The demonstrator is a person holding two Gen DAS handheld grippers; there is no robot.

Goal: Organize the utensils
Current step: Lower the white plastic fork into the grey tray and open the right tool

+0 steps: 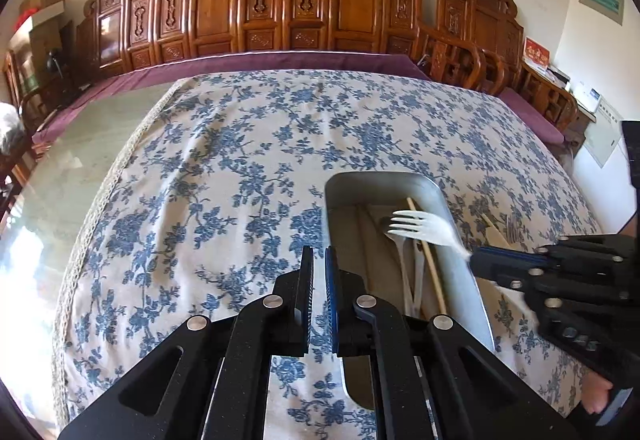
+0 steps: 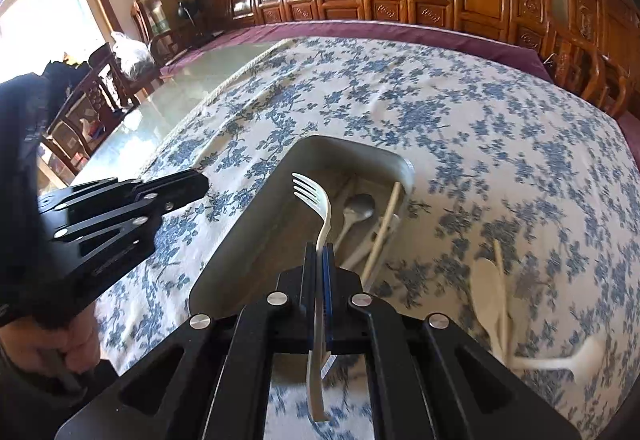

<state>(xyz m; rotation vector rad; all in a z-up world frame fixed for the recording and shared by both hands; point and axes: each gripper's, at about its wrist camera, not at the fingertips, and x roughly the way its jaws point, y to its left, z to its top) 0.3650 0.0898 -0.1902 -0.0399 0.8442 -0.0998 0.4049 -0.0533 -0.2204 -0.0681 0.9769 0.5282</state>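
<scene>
- Fork (image 2: 316,200), white plastic, sits clenched by its handle in my right gripper (image 2: 323,252), tines above the grey tray (image 2: 240,240).
- My left gripper (image 1: 319,260) is closed on nothing, over the floral tablecloth (image 1: 240,144) just beside the tray's left wall.
- Writing on the wall plaques is too small to read.

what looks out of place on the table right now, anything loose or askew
A few pale utensils lie loose and crossed on the floral tablecloth, outside the grey tray where the others are gathered. Nothing looks spilled or broken. The white fork is clamped in the right gripper above the tray, not yet set down.
</scene>
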